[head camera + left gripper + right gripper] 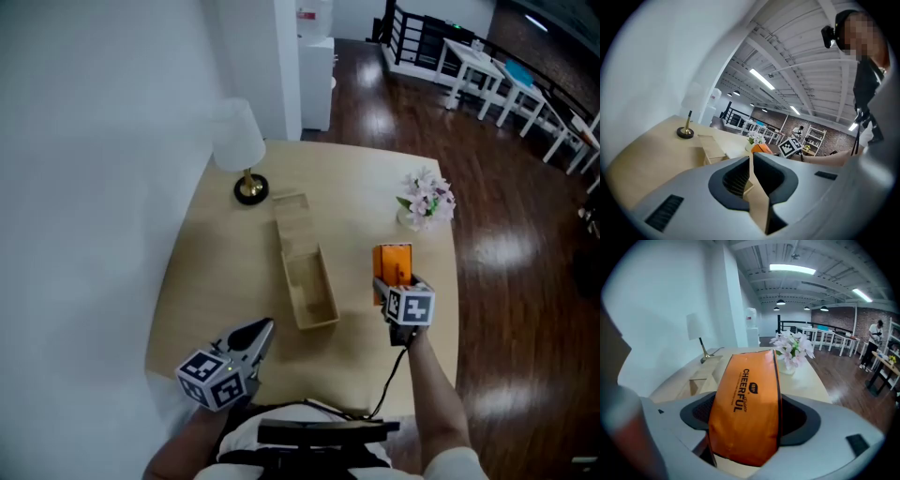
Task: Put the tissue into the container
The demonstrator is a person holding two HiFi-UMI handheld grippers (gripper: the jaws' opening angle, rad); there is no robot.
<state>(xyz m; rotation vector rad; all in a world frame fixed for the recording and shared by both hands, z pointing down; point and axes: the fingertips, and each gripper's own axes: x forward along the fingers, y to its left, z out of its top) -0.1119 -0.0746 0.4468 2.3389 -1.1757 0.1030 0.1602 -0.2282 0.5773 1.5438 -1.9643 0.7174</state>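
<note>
A light wooden counter [216, 272] stands against a white wall, seen from above. The person's right gripper [395, 286] has its jaws spread wide and clamped on the two sides of an orange tissue pack [393, 261]. In the right gripper view the pack [747, 404] fills the gap between the jaws, and dark print on its face reads "CHEERFUL". The pack is over the right half of the counter, near the container [314, 322] and apart from it, on that box's right side. Whether the pack touches the counter cannot be told.

The container is a narrow, open wooden box lying near the middle of the counter, its inside bare. Its lid [292, 217] lies flat at the far end, towards the wall.

The left gripper [264, 328] is at the near left part of the counter, short of the container's near end. In the left gripper view its jaws are pressed together along one seam, with nothing between them.

A lamp [239, 141] with a white shade and a round brass base stands at the far left of the counter. A small bunch of pale pink flowers [427, 199] stands at the far right, beyond the pack. A dark wooden floor [506, 281] lies to the right of the counter.
</note>
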